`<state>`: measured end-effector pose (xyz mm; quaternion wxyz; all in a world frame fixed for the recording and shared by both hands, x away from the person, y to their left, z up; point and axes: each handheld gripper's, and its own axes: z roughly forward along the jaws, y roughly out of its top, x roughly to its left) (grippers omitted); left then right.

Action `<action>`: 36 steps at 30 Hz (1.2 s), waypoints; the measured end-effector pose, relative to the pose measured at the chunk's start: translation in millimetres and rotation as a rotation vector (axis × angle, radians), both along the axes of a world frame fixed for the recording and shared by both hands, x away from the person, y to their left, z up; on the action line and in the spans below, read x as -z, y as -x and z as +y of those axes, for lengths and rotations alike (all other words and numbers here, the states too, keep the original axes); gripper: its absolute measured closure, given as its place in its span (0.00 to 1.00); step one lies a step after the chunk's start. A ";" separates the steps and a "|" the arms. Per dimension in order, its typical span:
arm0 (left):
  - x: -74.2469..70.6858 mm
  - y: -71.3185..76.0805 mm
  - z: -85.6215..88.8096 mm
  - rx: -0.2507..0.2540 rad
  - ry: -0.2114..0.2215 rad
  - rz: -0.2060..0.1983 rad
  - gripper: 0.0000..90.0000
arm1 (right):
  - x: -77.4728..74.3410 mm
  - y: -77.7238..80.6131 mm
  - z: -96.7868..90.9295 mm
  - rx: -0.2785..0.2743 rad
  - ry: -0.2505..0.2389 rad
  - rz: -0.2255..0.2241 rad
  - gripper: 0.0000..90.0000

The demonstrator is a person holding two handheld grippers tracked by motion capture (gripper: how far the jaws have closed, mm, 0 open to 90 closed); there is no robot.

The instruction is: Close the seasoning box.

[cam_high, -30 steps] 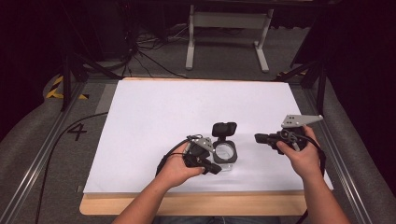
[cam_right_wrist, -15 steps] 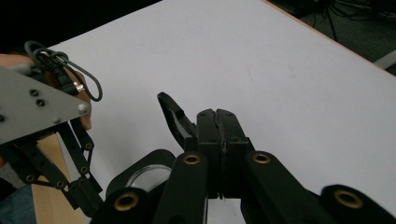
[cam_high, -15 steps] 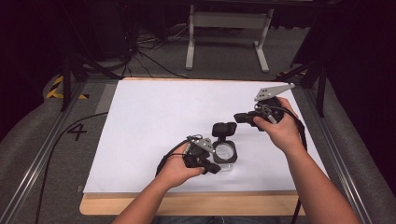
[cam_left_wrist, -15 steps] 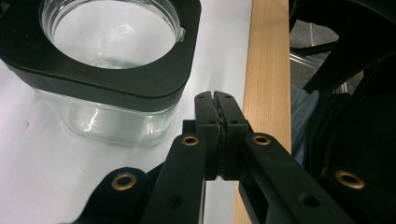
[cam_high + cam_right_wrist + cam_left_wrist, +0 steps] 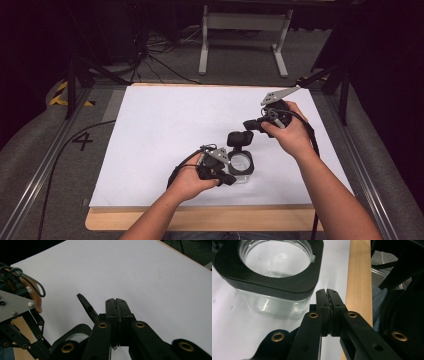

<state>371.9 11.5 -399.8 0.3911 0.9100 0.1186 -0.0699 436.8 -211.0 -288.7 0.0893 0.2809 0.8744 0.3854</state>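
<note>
A clear glass jar with a square black collar stands on the white sheet, its black lid flipped up on the far side. My left gripper is shut, empty, beside the jar's near side. In the left gripper view the shut left gripper sits just right of the jar. My right gripper is shut, held just right of the lid and a little above it. In the right gripper view the right gripper hangs over the lid and the jar, with nothing held.
The white sheet covers most of the wooden table, whose front edge lies near the person. The wood strip passes close to the left jaws. A grey metal stand is on the floor beyond. Rails run along both sides.
My right gripper has moved away from the person and to the left, up to the jar's lid. The left gripper and the jar have stayed put.
</note>
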 end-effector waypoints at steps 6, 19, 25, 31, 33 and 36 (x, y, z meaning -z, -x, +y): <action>0.0 -0.7 0.7 -0.010 0.007 -0.007 0.99 | 0.2 3.9 -0.8 -0.004 -0.003 0.001 1.00; 0.0 -1.0 1.0 -0.005 -0.005 -0.007 0.99 | 7.8 34.3 -6.3 -0.055 0.011 0.009 1.00; 0.2 -0.7 0.7 -0.009 -0.002 -0.011 0.99 | 18.9 48.5 -6.9 -0.075 0.021 0.025 1.00; 0.2 -0.4 0.7 -0.012 -0.002 -0.013 0.99 | 29.5 54.7 -7.8 -0.082 0.028 0.049 1.00; 0.2 -0.4 0.7 -0.011 -0.002 -0.013 0.99 | 33.1 56.4 -8.2 -0.088 0.029 0.054 1.00; -0.1 -0.3 1.0 -0.010 -0.005 -0.016 0.99 | 39.0 58.9 -8.1 -0.088 0.039 0.064 1.00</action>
